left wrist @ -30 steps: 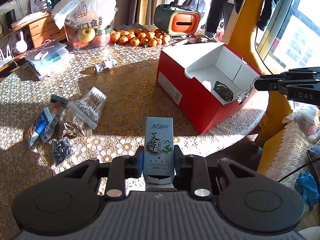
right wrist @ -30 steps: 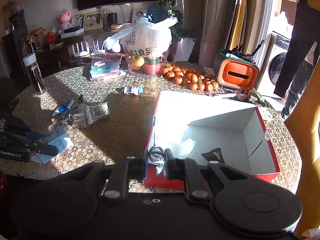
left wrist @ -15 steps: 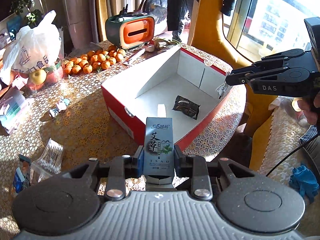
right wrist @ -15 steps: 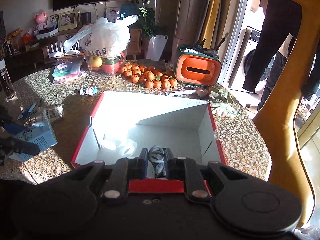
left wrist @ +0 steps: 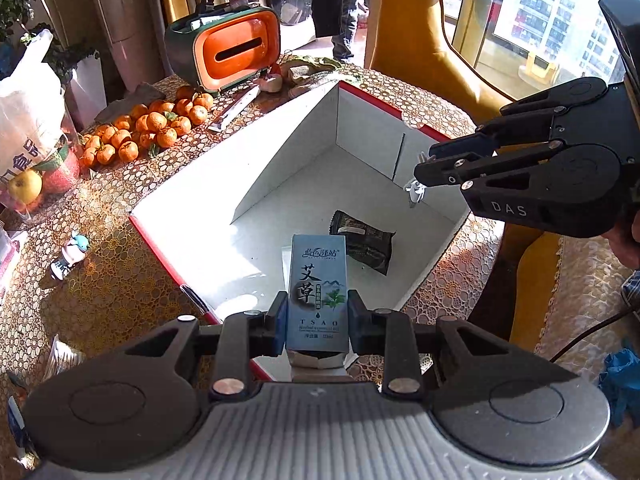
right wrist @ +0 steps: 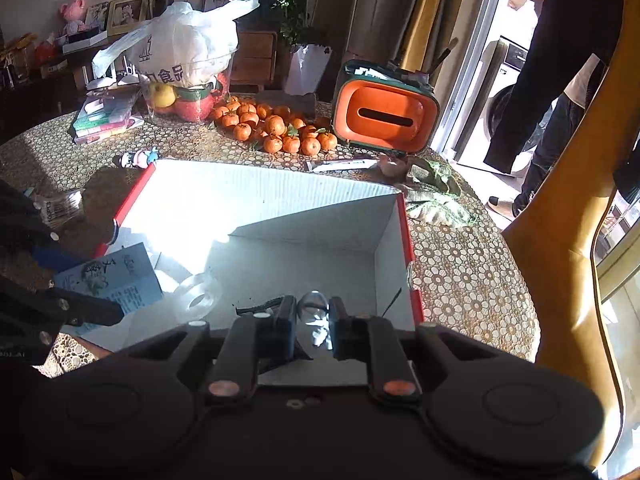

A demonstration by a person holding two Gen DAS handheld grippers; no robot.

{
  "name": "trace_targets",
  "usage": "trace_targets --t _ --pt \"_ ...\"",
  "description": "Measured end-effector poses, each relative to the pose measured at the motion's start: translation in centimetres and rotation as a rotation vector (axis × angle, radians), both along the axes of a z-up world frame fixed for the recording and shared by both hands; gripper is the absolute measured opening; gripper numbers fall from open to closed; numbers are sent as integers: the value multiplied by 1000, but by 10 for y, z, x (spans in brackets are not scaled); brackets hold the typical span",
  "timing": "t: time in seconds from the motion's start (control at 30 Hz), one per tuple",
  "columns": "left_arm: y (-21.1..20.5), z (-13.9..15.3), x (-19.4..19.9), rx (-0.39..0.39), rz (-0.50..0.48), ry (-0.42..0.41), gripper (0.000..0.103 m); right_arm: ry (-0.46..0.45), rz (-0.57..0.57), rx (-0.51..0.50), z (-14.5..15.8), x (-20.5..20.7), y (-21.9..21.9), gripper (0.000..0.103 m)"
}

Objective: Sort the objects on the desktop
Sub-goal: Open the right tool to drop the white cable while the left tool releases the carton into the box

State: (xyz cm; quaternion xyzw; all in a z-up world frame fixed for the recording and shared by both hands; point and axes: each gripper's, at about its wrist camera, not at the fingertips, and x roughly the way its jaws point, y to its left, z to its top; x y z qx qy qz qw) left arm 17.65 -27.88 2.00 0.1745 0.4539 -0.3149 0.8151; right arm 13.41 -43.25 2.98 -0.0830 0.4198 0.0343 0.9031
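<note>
My left gripper point(left wrist: 318, 316) is shut on a small blue carton point(left wrist: 317, 292) with Chinese print, held over the near edge of the open red box point(left wrist: 352, 92). A dark packet point(left wrist: 366, 242) lies on the box's white floor. My right gripper point(right wrist: 313, 320) is shut on a small metal key ring point(right wrist: 314, 312) and hangs over the box point(right wrist: 410, 248). It shows from the side in the left wrist view point(left wrist: 422, 166). The carton point(right wrist: 110, 276) and left gripper point(right wrist: 60, 304) show at the left of the right wrist view.
Tangerines point(left wrist: 150, 128) and an orange tissue holder point(left wrist: 230, 48) stand behind the box. A white bag over fruit point(right wrist: 180, 60), books point(right wrist: 106, 116), a small figurine point(left wrist: 70, 254) and a cotton swab bag point(right wrist: 60, 206) lie on the lace-covered table. A yellow chair point(right wrist: 560, 200) stands right.
Both grippers moved from outside the box to over its opening, each still holding its object. The left gripper swung right with the carton, away from the scattered items.
</note>
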Motion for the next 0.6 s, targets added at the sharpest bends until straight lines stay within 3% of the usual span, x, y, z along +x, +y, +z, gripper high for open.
trace_targets --t 0.6 --pt "-20 -48 44 76 -5 69 28 147 42 -78 -59 42 9 16"
